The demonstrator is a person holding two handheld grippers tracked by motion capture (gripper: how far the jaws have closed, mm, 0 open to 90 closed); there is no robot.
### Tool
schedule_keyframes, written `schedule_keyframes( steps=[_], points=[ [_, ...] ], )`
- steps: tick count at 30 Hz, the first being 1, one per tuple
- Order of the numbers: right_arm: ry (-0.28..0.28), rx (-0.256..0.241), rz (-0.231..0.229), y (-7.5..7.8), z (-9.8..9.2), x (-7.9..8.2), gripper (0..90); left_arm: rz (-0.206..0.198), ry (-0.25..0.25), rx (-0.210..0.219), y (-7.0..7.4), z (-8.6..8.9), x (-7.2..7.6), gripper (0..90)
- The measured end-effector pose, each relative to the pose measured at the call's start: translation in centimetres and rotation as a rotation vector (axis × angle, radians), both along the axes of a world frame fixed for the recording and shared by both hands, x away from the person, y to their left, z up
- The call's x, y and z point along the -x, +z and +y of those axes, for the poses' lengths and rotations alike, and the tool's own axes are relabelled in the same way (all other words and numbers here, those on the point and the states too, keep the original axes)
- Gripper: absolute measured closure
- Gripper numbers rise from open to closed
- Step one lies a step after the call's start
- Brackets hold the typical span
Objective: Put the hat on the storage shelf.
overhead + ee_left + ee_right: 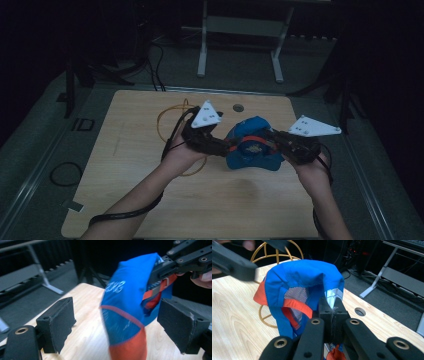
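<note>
Probably a lab or test room, though the light is poor — a bare wooden tabletop [150,200], grey carpet, cables [155,60] and a metal desk frame [240,30] beyond the tongs.

A pale wooden surface [150,200] with a small round hole [238,107] at twelve o'clock carries a gold wire ring [165,117] toward eleven o'clock.

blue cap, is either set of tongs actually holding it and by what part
The right tongs are shut on the blue cap, pinching a fold of fabric at its edge. The left tongs stand open around the cap, not gripping.
</note>
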State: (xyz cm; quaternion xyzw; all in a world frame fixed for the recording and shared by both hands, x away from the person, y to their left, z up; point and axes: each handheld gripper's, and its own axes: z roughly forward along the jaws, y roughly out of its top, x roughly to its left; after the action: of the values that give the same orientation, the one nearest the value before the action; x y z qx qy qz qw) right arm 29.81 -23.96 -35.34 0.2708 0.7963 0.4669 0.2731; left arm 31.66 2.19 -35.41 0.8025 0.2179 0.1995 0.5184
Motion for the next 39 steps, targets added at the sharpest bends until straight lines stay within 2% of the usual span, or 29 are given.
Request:
schedule_keyframes(
  steps=[2,3,7,10,17,22,23,24,26,31,32,34,39],
  points=[
    [0.006,-0.001,0.004,0.0,0.1,0.0,89.4,0.012,-0.017,-0.022,0.0,-1.1,-0.4,15.2],
    [0.009,0.002,0.001,0.1,0.1,0.1,89.4,0.015,-0.010,-0.031,0.0,-1.7,-0.6,15.2],
    [0.014,0.010,-0.004,0.1,0.3,0.2,89.4,0.054,-0.035,-0.044,-0.4,-3.1,-1.3,19.2],
    [0.017,0.012,-0.003,0.1,0.4,0.2,89.4,0.068,-0.026,-0.071,-0.9,-3.7,-1.5,22.4],
    [0.033,0.007,-0.008,0.3,0.7,0.5,89.4,0.063,-0.002,-0.089,-0.8,-4.3,-1.9,43.7],
    [0.032,-0.001,-0.014,0.5,0.8,0.8,89.4,0.058,-0.009,-0.100,-0.8,-4.8,-1.8,66.2],
    [0.030,0.003,-0.016,0.5,0.8,0.9,89.4,0.054,-0.004,-0.100,-0.8,-4.9,-1.8,71.6],
    [0.030,0.003,-0.016,0.5,0.8,0.9,89.4,0.044,-0.010,-0.103,-0.8,-5.1,-1.7,82.6],
    [0.027,0.002,-0.015,0.4,0.8,0.9,89.4,0.026,-0.008,-0.114,-0.8,-5.3,-1.6,88.8],
    [0.027,-0.015,-0.011,0.3,0.7,1.0,89.2,0.006,-0.007,-0.114,-0.7,-5.4,-1.6,89.8],
    [0.027,-0.017,-0.013,0.2,0.7,1.1,89.1,-0.017,-0.010,-0.123,-0.6,-5.5,-1.4,89.8],
    [0.034,-0.050,-0.008,0.2,0.4,1.3,86.8,-0.034,-0.023,-0.121,-0.4,-5.5,-1.2,90.0],
    [0.062,-0.108,-0.013,0.4,-0.4,2.8,72.3,-0.102,-0.042,-0.118,0.0,-5.0,-0.6,90.0]
  ],
)
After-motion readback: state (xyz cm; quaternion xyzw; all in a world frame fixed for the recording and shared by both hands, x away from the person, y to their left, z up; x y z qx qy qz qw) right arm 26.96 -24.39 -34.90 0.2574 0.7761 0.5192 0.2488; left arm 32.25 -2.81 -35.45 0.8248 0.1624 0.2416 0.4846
